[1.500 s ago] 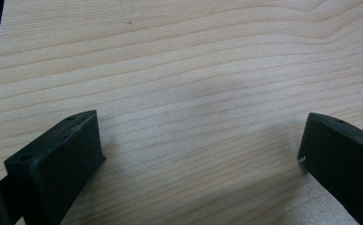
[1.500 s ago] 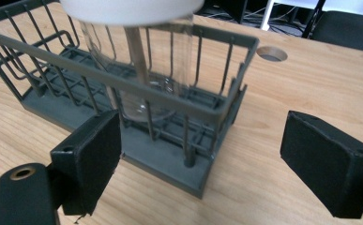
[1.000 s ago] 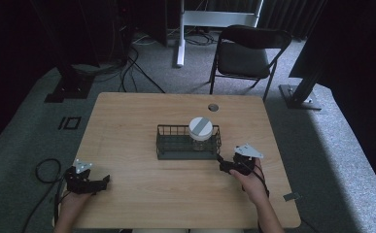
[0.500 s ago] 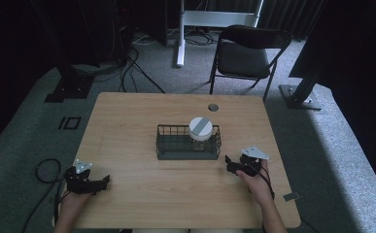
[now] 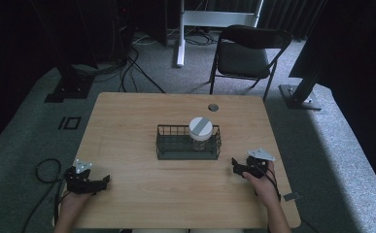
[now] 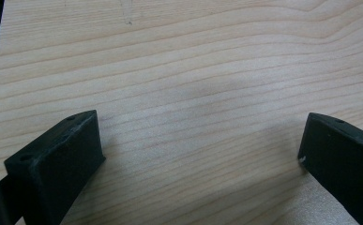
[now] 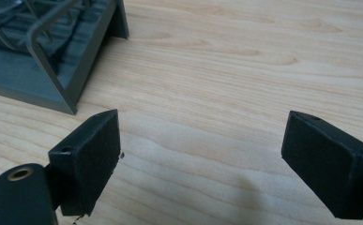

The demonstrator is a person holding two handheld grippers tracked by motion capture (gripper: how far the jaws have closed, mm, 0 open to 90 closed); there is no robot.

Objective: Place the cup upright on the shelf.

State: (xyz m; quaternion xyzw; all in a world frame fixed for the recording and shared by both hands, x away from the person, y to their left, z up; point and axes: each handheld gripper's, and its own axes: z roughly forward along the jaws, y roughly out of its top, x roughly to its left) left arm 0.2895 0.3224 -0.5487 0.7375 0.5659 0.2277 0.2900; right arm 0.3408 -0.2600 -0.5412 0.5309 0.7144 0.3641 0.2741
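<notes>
Each hand carries a matte black tool. The left tool (image 5: 104, 180) and the right tool (image 5: 234, 166) both bear a grey three-cornered plate on top, and a dark cable trails behind each toward the person. Each tool has two blocky, flat-faced black jaws with small round holes in their upper faces. A brass-coloured ring sits behind the right tool's left jaw.
</notes>
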